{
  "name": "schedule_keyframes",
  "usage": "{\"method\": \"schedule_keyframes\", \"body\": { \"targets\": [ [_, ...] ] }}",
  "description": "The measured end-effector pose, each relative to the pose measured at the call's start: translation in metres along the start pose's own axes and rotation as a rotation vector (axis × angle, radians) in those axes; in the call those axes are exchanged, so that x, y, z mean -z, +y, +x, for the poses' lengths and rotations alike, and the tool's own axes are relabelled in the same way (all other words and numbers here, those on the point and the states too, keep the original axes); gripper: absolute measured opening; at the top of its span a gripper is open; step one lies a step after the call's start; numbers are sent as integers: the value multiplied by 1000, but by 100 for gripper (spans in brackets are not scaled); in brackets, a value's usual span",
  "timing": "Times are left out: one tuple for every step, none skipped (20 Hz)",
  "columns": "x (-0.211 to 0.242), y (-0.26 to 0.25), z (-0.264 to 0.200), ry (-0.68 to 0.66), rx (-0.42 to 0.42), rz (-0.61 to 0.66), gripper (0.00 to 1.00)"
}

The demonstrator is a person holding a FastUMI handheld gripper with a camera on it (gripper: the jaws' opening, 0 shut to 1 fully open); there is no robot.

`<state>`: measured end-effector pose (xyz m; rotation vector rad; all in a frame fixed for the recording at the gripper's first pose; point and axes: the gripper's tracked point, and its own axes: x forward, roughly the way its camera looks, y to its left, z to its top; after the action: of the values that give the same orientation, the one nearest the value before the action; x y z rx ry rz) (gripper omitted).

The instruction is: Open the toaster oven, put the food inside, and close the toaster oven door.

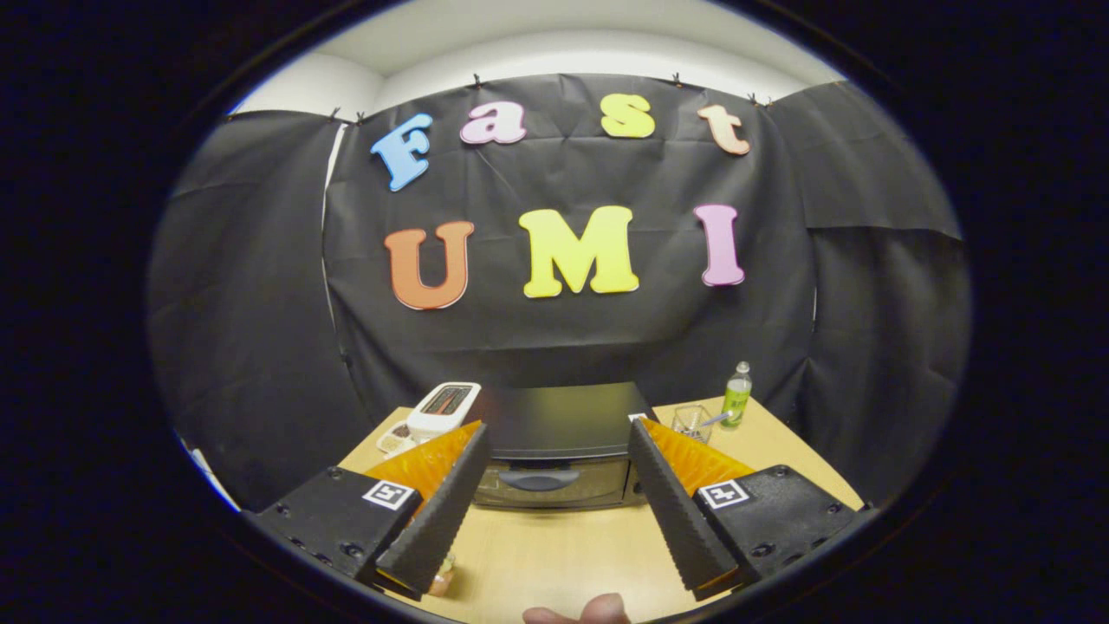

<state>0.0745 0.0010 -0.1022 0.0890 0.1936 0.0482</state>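
Off past the left finger of the claw sits a white pop-up toaster, glossy plastic with two dark slots on top, and a small pale dish is tucked against its near side. Close under that same finger, right by its base, something small and pinkish lies on the wooden table; I cannot tell what it is, though it may be the food.

The claw itself hangs spread wide, pinching nothing. Each finger is a long black wedge with a ribbed, saw-toothed gripping face, backed by translucent orange plastic and a black block carrying a square marker.

Straight ahead, framed in the gap between the two fingertips, is the toaster oven. It is a low, wide box with a matte black top, its long axis running crosswise to the fingers. Its glass door faces the claw and looks closed, with a dark curved handle near the door's upper edge, also lying crosswise. The handle is just beyond the fingertips and a little lower, so I judge the opening move is a short reach forward and down to it.

Beyond the right finger stand a clear glass with something thin in it and a small green bottle.

Nearest of all, behind the fingers, a fingertip of the person peeks in.
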Motion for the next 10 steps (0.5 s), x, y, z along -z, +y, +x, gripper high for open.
{"method": "schedule_keyframes", "body": {
  "targets": [
    [5, 1, 12, 6, -5, 1, 100],
    [12, 1, 25, 18, -8, -1, 100],
    [20, 2, 39, 33, -13, 0, 100],
    [29, 4, 53, 53, -19, 6, 100],
    [39, 5, 67, 66, -24, 10, 100],
    [47, 7, 81, 81, -30, 9, 100],
    [57, 8, 94, 97, -34, 6, 100],
    [68, 10, 106, 119, -36, 6, 100],
    [78, 11, 118, 138, -39, 3, 100],
    [87, 12, 126, 151, -41, 3, 100]
  ]
}}
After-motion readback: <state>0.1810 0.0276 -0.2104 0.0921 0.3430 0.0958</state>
